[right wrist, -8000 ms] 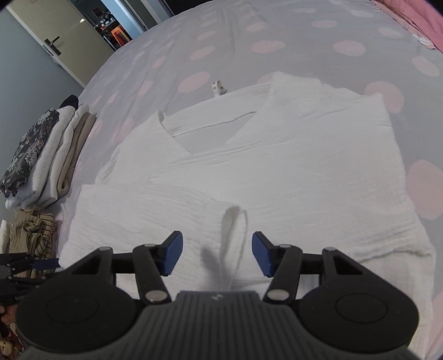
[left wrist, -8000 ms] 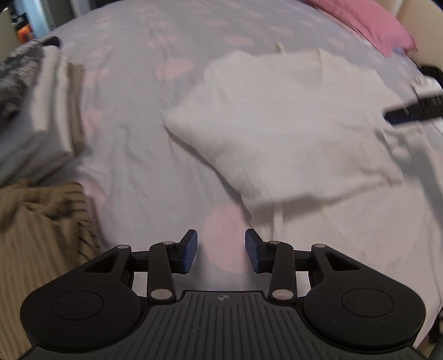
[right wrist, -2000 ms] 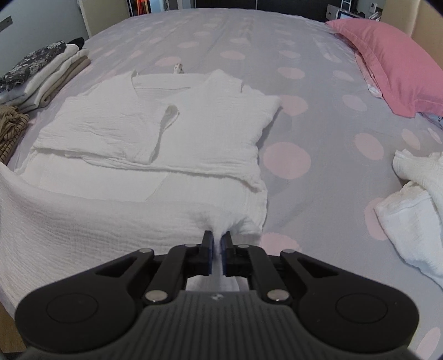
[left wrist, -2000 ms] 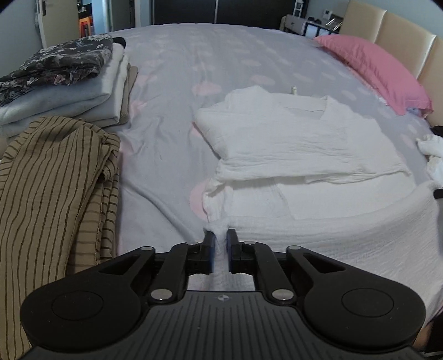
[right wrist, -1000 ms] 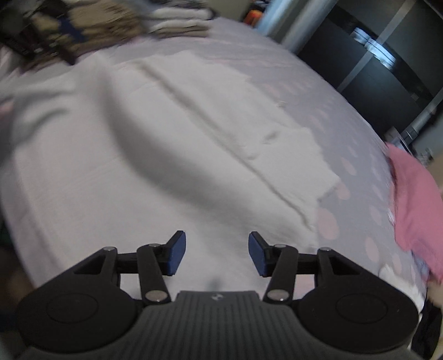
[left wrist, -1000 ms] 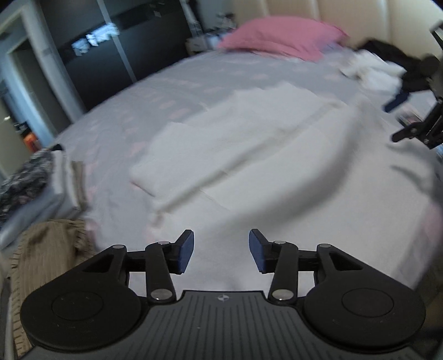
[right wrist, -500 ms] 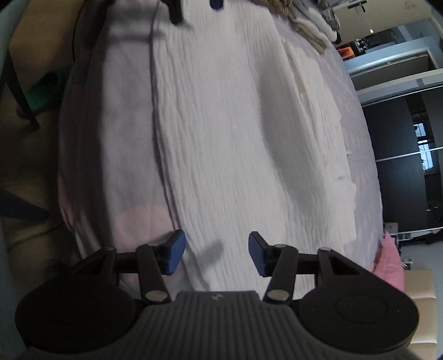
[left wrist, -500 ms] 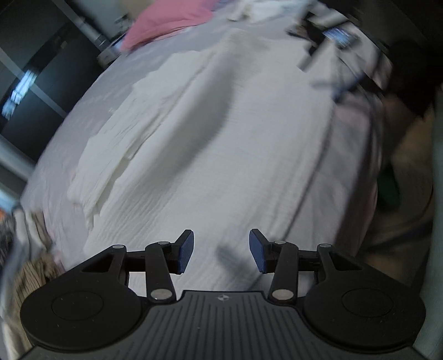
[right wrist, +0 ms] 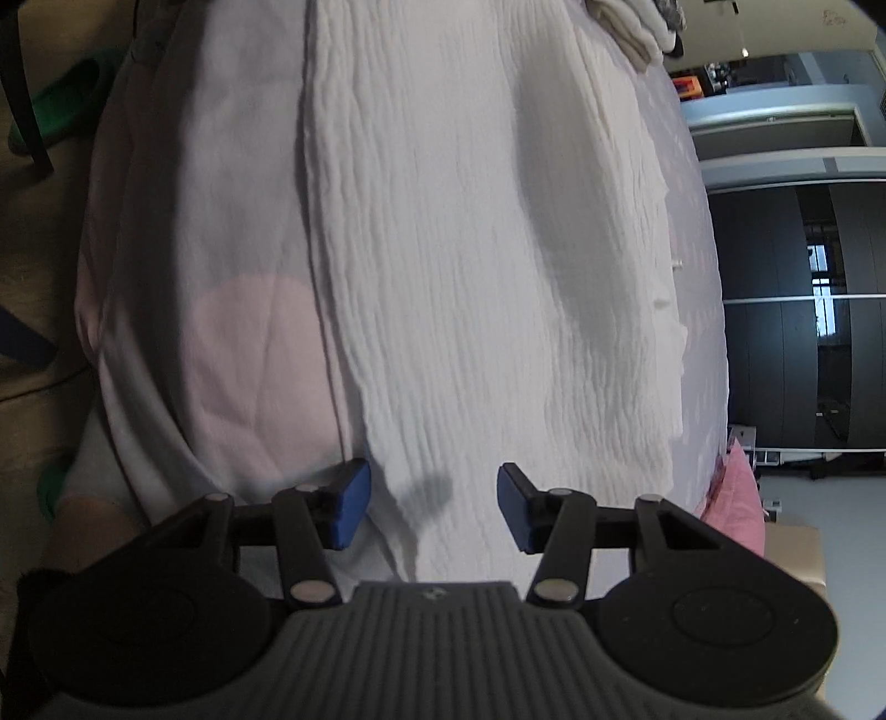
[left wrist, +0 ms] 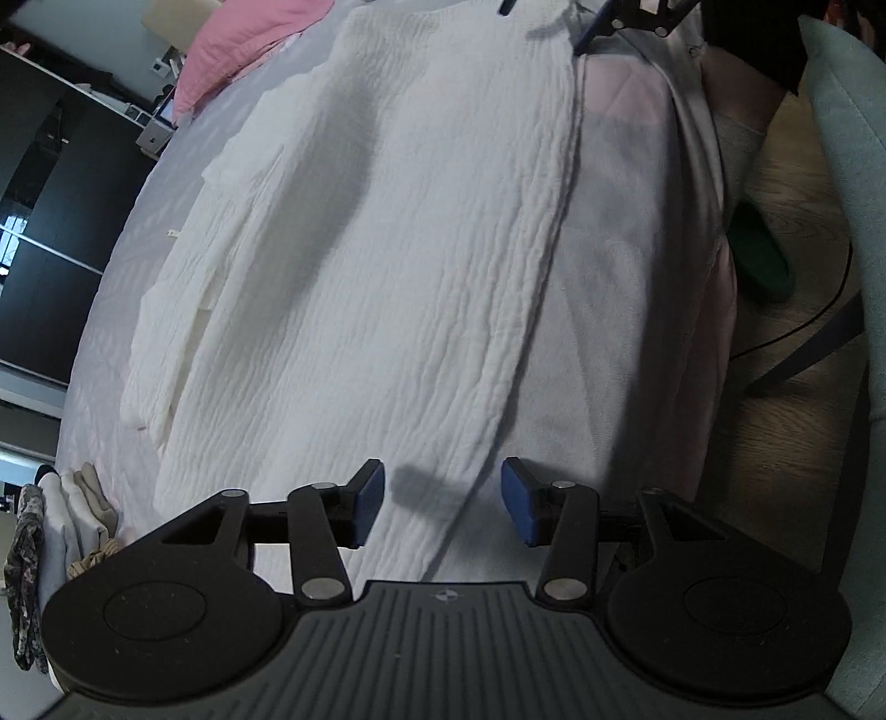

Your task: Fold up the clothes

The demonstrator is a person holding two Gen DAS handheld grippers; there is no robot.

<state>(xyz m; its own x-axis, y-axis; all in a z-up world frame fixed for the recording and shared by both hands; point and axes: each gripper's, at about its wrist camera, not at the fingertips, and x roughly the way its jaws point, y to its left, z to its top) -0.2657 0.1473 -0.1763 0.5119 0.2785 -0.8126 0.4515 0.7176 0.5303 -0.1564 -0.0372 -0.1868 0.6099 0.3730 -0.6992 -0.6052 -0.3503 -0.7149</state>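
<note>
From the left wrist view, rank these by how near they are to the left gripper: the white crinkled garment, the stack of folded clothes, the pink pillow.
Measured from the left gripper, jaws open:
1. White crinkled garment: its near edge lies directly between the fingers.
2. Stack of folded clothes: far left, at the bed's edge.
3. Pink pillow: top left, at the far end of the bed.

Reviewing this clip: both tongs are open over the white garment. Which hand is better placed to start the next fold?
Roughly even. The left tongs and the right tongs each hang open over an end of the white garment, straddling its near edge; probably both grasp together.
</note>
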